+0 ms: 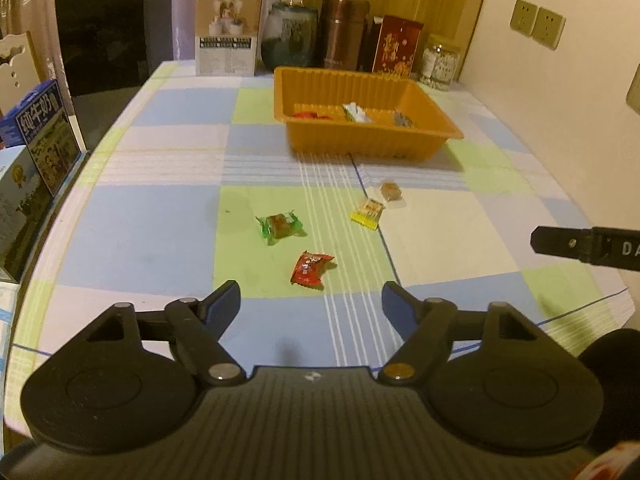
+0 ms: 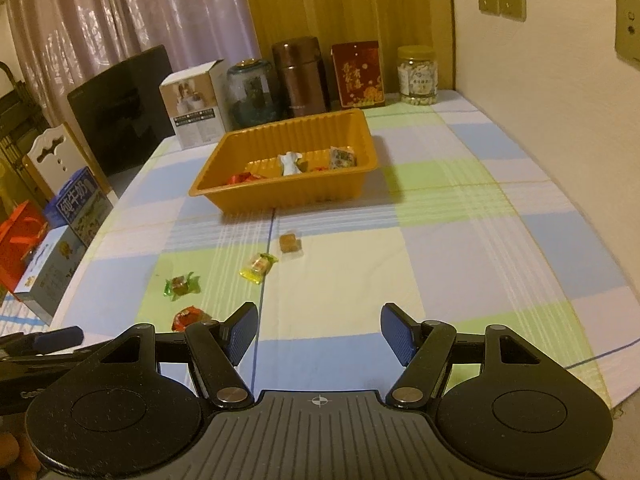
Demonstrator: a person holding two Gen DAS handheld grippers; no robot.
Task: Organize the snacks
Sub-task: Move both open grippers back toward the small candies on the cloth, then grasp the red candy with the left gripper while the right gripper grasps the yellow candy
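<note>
1. Red snack (image 1: 311, 268) lies on the counter (image 1: 152, 224), just ahead of the left gripper (image 1: 311, 300). Looks light, crinkly, slippery; pinch across the packet body.
2. Left jaws spread, empty.
3. Right gripper (image 2: 318, 330) jaws spread, empty.
4. Orange tray (image 1: 360, 142) sits farther back.

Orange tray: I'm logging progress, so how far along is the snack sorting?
Done: a few wrapped snacks lie in the orange tray. In hand: nothing; both hand-held grippers are open and empty. Left: four on the tablecloth, namely red packet, green-wrapped candy, yellow packet, clear-wrapped brown cube.
</note>
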